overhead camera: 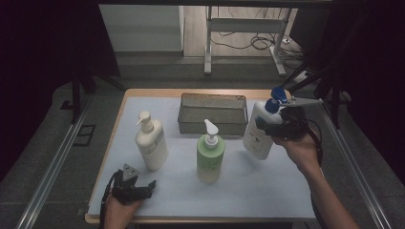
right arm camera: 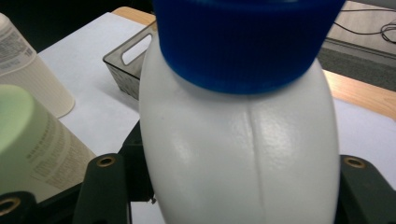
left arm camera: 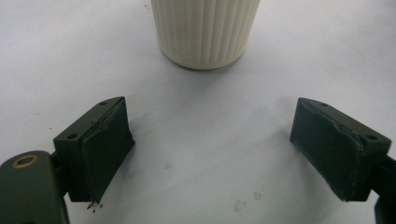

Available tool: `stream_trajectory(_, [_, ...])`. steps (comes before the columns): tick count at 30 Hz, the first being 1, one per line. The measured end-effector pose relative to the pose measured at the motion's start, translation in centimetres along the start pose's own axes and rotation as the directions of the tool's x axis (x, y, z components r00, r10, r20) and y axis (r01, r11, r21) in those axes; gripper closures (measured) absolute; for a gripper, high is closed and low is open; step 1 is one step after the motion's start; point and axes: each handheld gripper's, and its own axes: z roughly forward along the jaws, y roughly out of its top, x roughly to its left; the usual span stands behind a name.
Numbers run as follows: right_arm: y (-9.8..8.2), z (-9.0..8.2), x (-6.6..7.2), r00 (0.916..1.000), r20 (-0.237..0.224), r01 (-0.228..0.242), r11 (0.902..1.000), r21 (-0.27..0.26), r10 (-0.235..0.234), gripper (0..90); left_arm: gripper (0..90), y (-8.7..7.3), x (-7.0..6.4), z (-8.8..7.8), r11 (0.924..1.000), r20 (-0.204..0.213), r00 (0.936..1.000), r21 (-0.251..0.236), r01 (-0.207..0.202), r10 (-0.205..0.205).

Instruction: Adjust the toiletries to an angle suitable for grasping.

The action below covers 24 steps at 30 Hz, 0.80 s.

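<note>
My right gripper point(overhead camera: 265, 125) is shut on a white pump bottle with a blue cap point(overhead camera: 258, 130), held tilted just above the mat at the right; its white shoulder and blue collar point(right arm camera: 243, 121) sit between my jaws. A cream ribbed pump bottle point(overhead camera: 150, 142) stands at the left, its base point(left arm camera: 205, 32) straight ahead of my left gripper point(left arm camera: 210, 154). The left gripper point(overhead camera: 143, 187) rests open near the front left edge, with nothing between its jaws. A green pump bottle point(overhead camera: 210, 155) stands in the middle.
A dark mesh basket point(overhead camera: 212, 113) sits at the back centre of the white mat point(overhead camera: 267, 191). The basket's handle end point(right arm camera: 128, 60) shows behind the held bottle. Metal rails run along both sides of the table.
</note>
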Motion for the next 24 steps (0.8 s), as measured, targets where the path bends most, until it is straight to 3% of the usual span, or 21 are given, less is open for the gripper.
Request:
stream_trajectory(6, [1.4, 0.3, 0.8, 0.9996, -0.008, 0.028, 0.9996, -0.001, -0.028, 39.8, 11.9, 0.0, 0.0, 0.0, 1.0000, -0.002, 1.0000, 0.000, -0.001, 0.001])
stream_trajectory(9, [2.2, 0.6, 1.1, 0.9993, -0.029, 0.023, 0.9997, -0.009, -0.024, 39.9, 11.9, 0.0, 0.0, 0.0, 1.0000, 0.000, 1.0000, 0.000, 0.000, 0.000])
stream_trajectory(24, [4.4, 1.9, 2.2, 0.9986, -0.046, 0.023, 0.9993, -0.030, -0.025, 39.9, 11.9, 0.0, 0.0, 0.0, 1.0000, 0.002, 1.0000, 0.001, 0.000, 0.000])
